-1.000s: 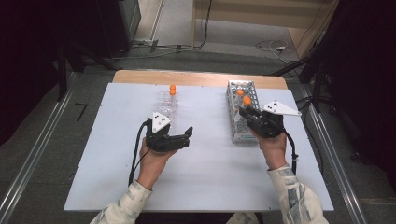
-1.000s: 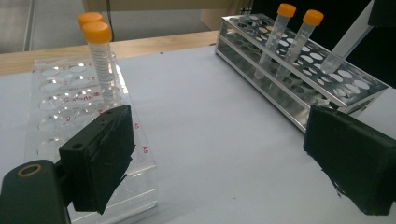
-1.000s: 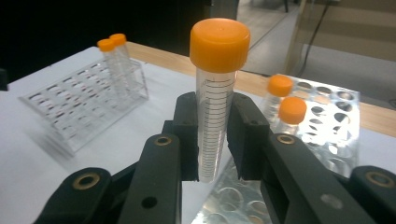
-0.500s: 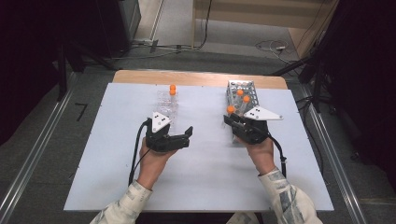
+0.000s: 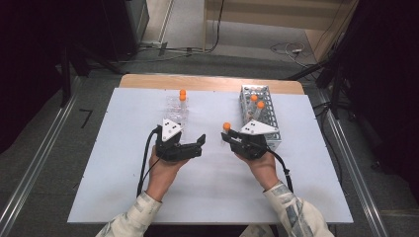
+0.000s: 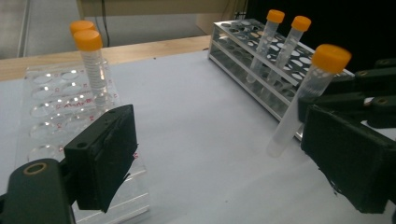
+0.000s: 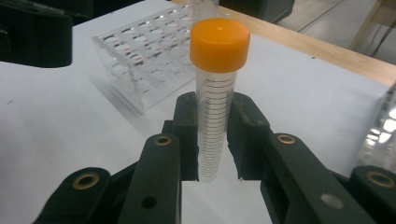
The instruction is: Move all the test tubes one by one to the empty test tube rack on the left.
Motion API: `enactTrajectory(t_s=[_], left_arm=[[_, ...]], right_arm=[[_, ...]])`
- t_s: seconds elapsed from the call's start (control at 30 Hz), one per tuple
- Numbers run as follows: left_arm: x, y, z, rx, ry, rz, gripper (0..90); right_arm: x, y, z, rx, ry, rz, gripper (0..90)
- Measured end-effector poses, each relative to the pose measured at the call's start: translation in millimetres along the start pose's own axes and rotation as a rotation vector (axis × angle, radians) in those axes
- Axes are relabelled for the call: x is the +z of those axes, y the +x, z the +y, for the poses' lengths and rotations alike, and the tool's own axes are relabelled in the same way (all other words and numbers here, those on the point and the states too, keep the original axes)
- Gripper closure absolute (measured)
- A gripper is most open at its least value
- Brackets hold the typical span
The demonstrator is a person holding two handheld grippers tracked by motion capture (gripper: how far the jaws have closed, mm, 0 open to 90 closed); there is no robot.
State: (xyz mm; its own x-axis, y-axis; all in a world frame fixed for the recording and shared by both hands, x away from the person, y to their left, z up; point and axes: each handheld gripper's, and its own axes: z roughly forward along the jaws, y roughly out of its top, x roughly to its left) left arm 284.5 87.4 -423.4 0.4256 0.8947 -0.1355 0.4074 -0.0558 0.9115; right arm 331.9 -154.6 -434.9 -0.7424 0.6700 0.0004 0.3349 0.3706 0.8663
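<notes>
Dark cabinet (image 5: 123, 24) (cables (image 5: 284, 48) nearby)

Bare white table top (image 5: 212, 197) lies between and in front of both hands, free to pass; behind left gripper (image 5: 200, 144) stands clear plastic rack w/ orange-capped tubes (image 5: 177, 109); metal wire rack (image 5: 259, 116) stands just beside right gripper (image 5: 226, 137).
</notes>
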Motion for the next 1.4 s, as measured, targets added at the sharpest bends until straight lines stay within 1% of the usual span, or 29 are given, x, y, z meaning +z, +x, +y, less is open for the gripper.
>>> enactTrajectory(t_s=[0.13,0.27,0.33,0.47,0.53,0.6,0.67,0.77,0.9,1.07,1.27,1.33,1.4], left_arm=[[-0.6,-5.8,0.3,0.016,-0.001,-0.027,13.7],[-0.2,-11.7,0.4,0.036,0.003,-0.046,14.4],[0.5,-13.9,0.3,0.039,0.005,-0.053,14.6],[1.9,-16.9,-0.8,0.054,0.011,-0.076,22.3],[1.9,-18.5,-1.0,0.066,0.014,-0.090,26.1],[2.0,-20.4,-1.1,0.081,0.013,-0.102,30.0],[2.1,-21.7,-1.4,0.093,0.014,-0.116,34.8],[2.8,-22.0,-2.0,0.100,0.018,-0.138,45.2],[3.6,-22.7,-2.4,0.107,0.025,-0.141,53.7],[3.6,-23.3,-2.8,0.118,0.021,-0.126,67.5],[3.1,-22.1,-2.5,0.120,0.017,-0.124,69.8],[3.4,-22.1,-2.4,0.114,0.014,-0.126,70.0],[3.9,-21.8,-2.2,0.112,0.015,-0.125,70.3]], right_arm=[[5.6,9.2,-0.8,-0.004,0.009,0.029,72.2],[11.6,18.7,-2.2,-0.027,0.025,0.055,72.1],[15.4,23.5,-3.1,-0.041,0.032,0.067,72.1],[20.4,32.6,-3.1,-0.047,0.039,0.093,72.1],[22.3,36.4,-2.8,-0.060,0.041,0.101,72.1],[23.7,39.3,-2.6,-0.061,0.042,0.112,72.1],[24.4,41.0,-2.2,-0.062,0.042,0.120,72.1],[24.2,43.4,-1.5,-0.059,0.038,0.130,72.0],[23.7,45.0,-1.1,-0.061,0.038,0.142,72.0],[23.7,46.3,-1.1,-0.062,0.039,0.145,72.0],[23.1,46.4,-0.7,-0.061,0.036,0.145,72.0],[23.0,46.2,-0.7,-0.060,0.035,0.147,71.8],[22.8,46.4,-0.8,-0.062,0.035,0.149,70.2]])
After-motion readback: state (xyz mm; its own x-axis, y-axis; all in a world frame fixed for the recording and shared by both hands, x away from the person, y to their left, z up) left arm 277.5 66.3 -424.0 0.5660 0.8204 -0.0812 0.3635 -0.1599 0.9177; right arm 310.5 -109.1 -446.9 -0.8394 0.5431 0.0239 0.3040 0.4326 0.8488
